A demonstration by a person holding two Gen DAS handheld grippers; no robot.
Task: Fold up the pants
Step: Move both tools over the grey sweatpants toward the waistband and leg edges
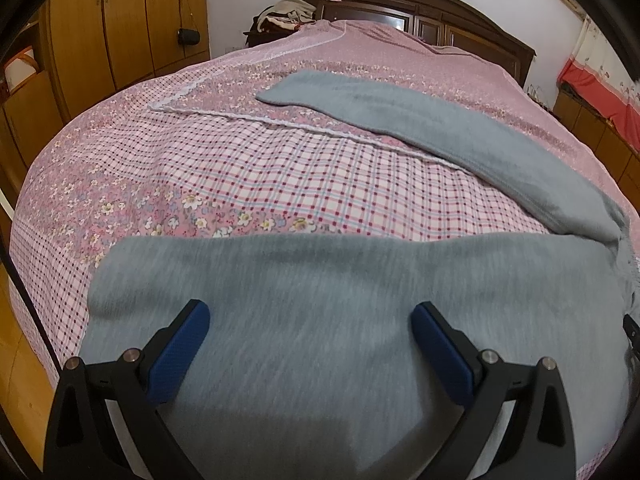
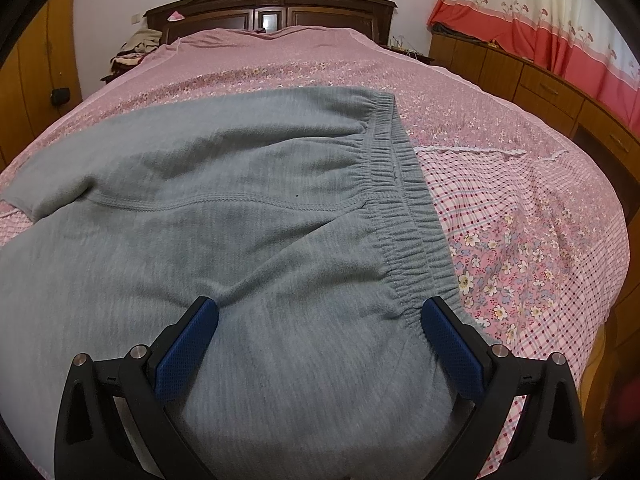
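Observation:
Grey fleece pants (image 1: pixel 304 304) lie spread on the bed, legs apart. In the left wrist view the near leg runs across under my left gripper (image 1: pixel 310 316), which is open above the cloth with its blue pads wide apart. The far leg (image 1: pixel 420 120) stretches diagonally toward the headboard. In the right wrist view the pants' seat (image 2: pixel 224 184) and the elastic waistband (image 2: pixel 404 200) fill the middle. My right gripper (image 2: pixel 320 314) is open over the cloth just left of the waistband's near end, holding nothing.
The pink floral and checked bedspread (image 1: pixel 240 184) covers a large bed with a dark wooden headboard (image 2: pixel 272 8). Wooden wardrobes (image 1: pixel 120 28) stand to the left, a low wooden cabinet (image 2: pixel 540 84) and red-and-cream curtain (image 2: pixel 560 20) to the right. Clothes (image 1: pixel 284 12) are piled by the headboard.

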